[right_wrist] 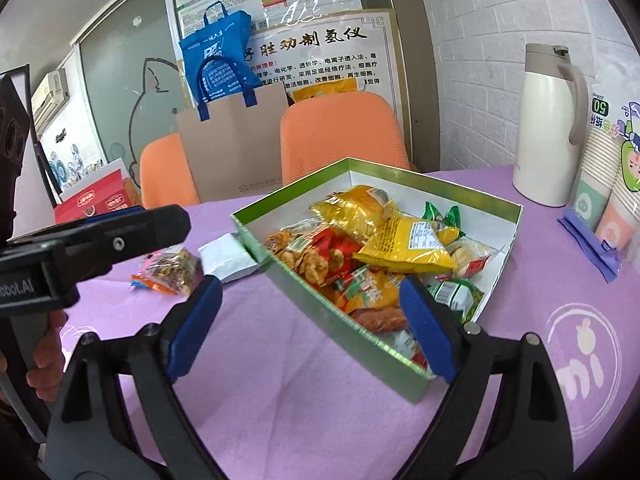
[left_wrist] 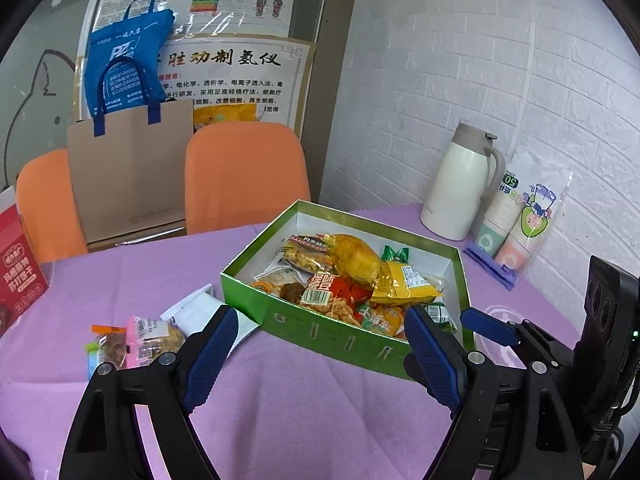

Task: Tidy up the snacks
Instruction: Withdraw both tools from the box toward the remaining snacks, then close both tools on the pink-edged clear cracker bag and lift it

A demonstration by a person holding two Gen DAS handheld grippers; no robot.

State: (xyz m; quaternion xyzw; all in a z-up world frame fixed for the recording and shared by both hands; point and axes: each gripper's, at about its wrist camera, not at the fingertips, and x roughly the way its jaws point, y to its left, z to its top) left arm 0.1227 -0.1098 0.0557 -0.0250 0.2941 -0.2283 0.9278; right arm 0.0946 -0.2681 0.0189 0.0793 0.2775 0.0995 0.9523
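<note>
Jaws of both the left gripper and right gripper are spread wide and hold nothing above the purple worktop, near the green box full of snacks, beside a cup pack marked "50".

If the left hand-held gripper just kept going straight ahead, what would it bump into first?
Most likely the near wall of the green box: it lies straight ahead between the open fingers of the left hand-held gripper. Depth is hard to judge; held higher, it would meet the snack packets inside.
</note>
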